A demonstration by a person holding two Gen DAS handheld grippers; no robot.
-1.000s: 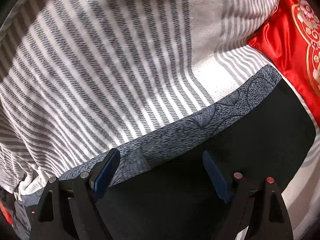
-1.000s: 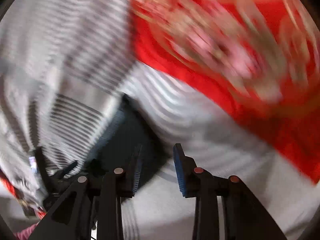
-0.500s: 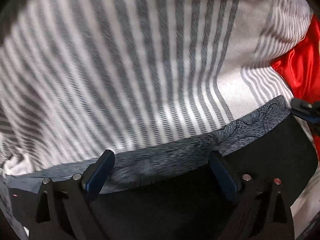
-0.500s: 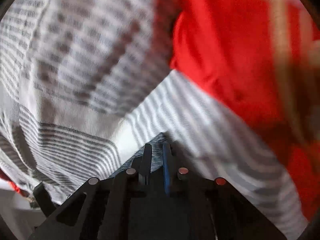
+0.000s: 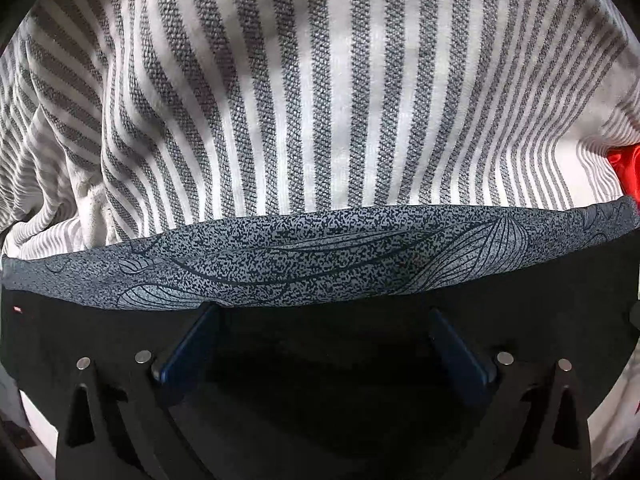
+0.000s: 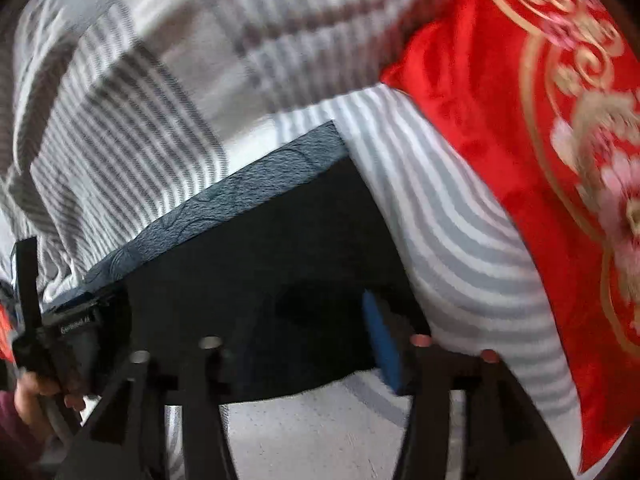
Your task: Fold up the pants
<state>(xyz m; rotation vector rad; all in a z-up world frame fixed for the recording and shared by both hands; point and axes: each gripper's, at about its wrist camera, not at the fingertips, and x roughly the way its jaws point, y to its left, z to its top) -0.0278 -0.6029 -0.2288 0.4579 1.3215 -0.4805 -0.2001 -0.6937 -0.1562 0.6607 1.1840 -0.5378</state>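
The pants point(image 5: 320, 380) are black with a grey speckled leaf-print band point(image 5: 320, 264) along their far edge, and they lie flat on the striped bedding. My left gripper point(image 5: 323, 310) points down over the black cloth just short of the band. Its jaws are opening wide, and the blue pads point(image 5: 188, 344) pinch nothing. In the right wrist view the pants point(image 6: 260, 264) end in a corner of the band point(image 6: 316, 148). My right gripper point(image 6: 308, 320) hovers over the black cloth near its right edge. Its jaws are opening, and the blue pad point(image 6: 380, 340) stands clear of the cloth.
Grey-and-white striped bedding point(image 5: 320, 80) spreads all around the pants. A red cushion with gold embroidery point(image 6: 540, 160) lies to the right, and its edge point(image 5: 624, 168) also shows in the left wrist view. At the left of the right wrist view a hand point(image 6: 32, 396) holds the other gripper point(image 6: 60, 328).
My right gripper was nearly shut at the band's corner and now stands open, further back over the black cloth. The left gripper's jaws have widened and it has slid along the band, closer to the cloth.
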